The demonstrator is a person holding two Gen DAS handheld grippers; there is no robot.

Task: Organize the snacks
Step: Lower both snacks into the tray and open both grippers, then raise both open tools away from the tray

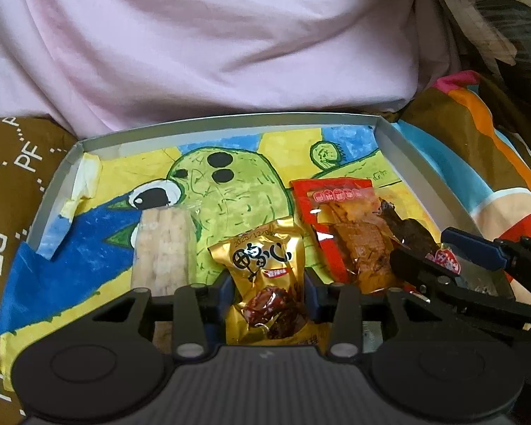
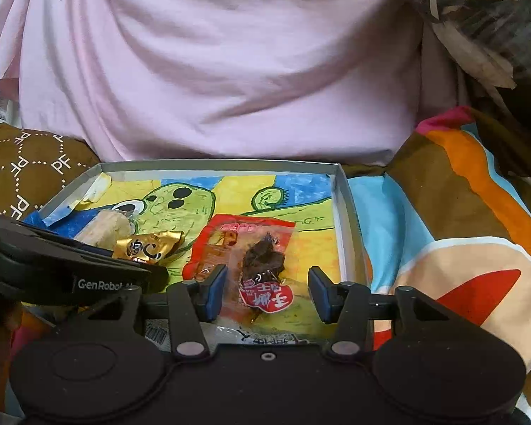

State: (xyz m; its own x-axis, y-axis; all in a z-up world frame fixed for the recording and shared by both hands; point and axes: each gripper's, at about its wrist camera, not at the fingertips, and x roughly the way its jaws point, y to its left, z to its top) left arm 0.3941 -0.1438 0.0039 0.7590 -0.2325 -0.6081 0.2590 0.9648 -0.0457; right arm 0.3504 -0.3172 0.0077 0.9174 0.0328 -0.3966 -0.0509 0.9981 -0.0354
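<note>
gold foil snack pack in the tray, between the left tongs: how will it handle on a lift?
The gold foil pack probably flops: thin crinkled film, with its contents bunched low. The glossy foil may slip against the left tongs. It looks light, and being flat it should slide rather than roll on the tray.

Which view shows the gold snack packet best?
The left wrist view: the gold packet lies central and near whole between the left tool's fingers. In the right wrist view the gold packet is small, at the left, partly hidden behind the left tool.
</note>
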